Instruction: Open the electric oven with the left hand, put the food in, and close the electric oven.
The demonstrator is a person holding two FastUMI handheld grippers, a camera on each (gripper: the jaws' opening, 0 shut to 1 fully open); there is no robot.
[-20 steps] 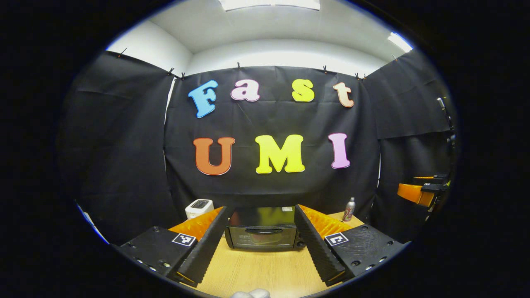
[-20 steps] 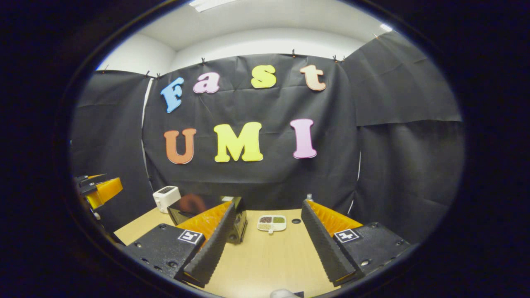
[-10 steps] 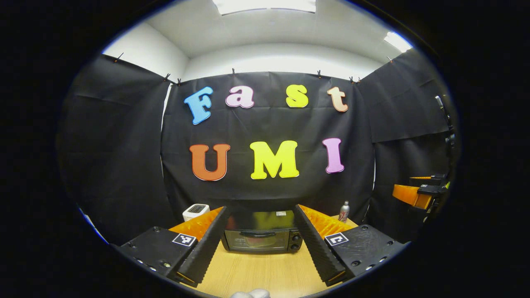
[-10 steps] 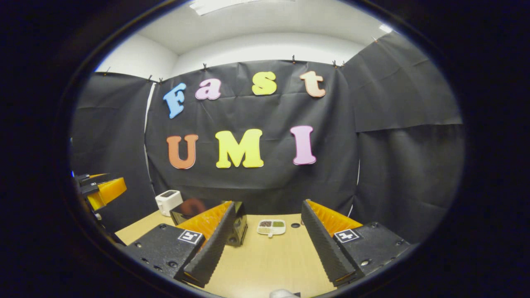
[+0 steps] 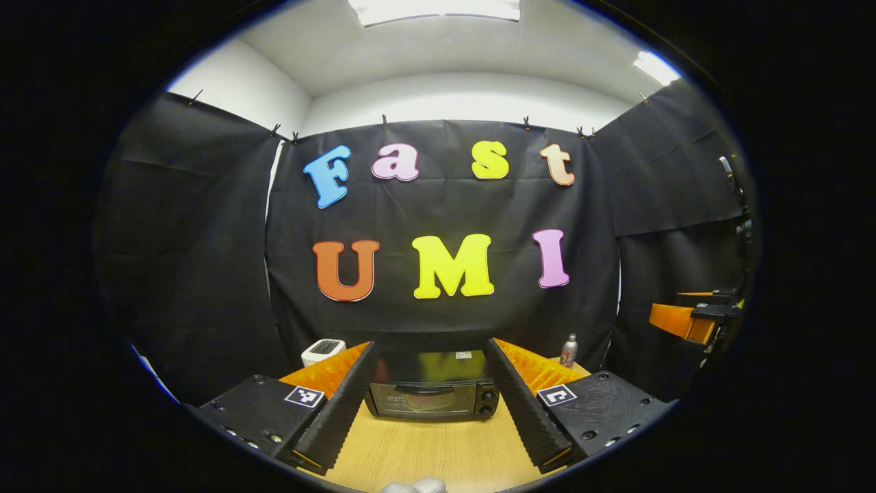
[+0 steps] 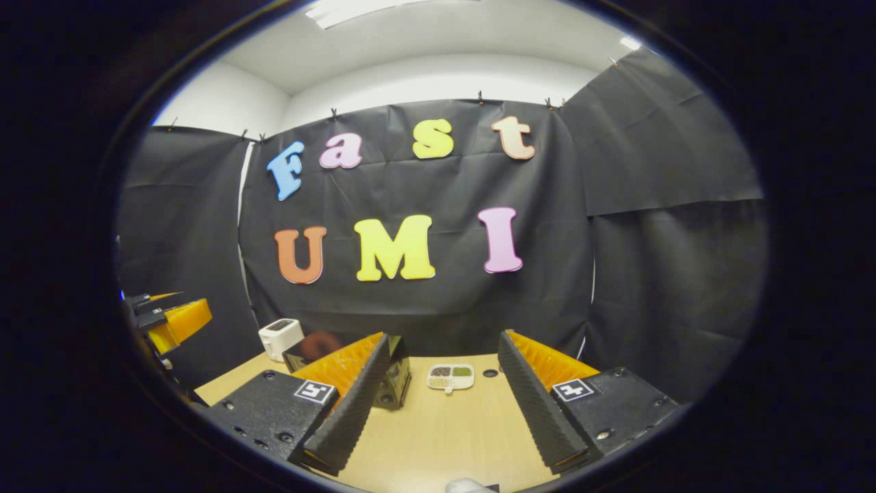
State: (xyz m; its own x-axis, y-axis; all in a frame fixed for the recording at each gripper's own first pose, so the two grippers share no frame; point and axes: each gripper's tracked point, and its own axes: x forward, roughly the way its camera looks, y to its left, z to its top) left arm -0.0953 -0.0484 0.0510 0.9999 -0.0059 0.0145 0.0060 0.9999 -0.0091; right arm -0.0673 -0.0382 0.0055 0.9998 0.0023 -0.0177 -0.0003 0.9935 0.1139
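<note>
A small black electric oven (image 5: 430, 392) stands on the wooden table (image 5: 424, 452) with its glass door closed, straight ahead of my left gripper (image 5: 430, 348). That gripper is open, holds nothing, and is well short of the oven. In the right gripper view a white divided tray of food (image 6: 449, 376) lies on the table (image 6: 445, 428) ahead of my right gripper (image 6: 444, 337), which is open and holds nothing. The oven (image 6: 398, 373) shows partly behind that gripper's left finger.
A white toaster (image 5: 323, 350) stands left of the oven and a small can (image 5: 568, 350) to its right. The right gripper (image 5: 691, 318) hangs off at the right edge; the left gripper (image 6: 168, 318) shows at the left edge. A small dark hole (image 6: 489, 373) is beside the tray.
The oven looks slightly smaller and farther in the left gripper view, so that gripper has eased back. The right gripper view has shifted a little. Both grippers stay open.
</note>
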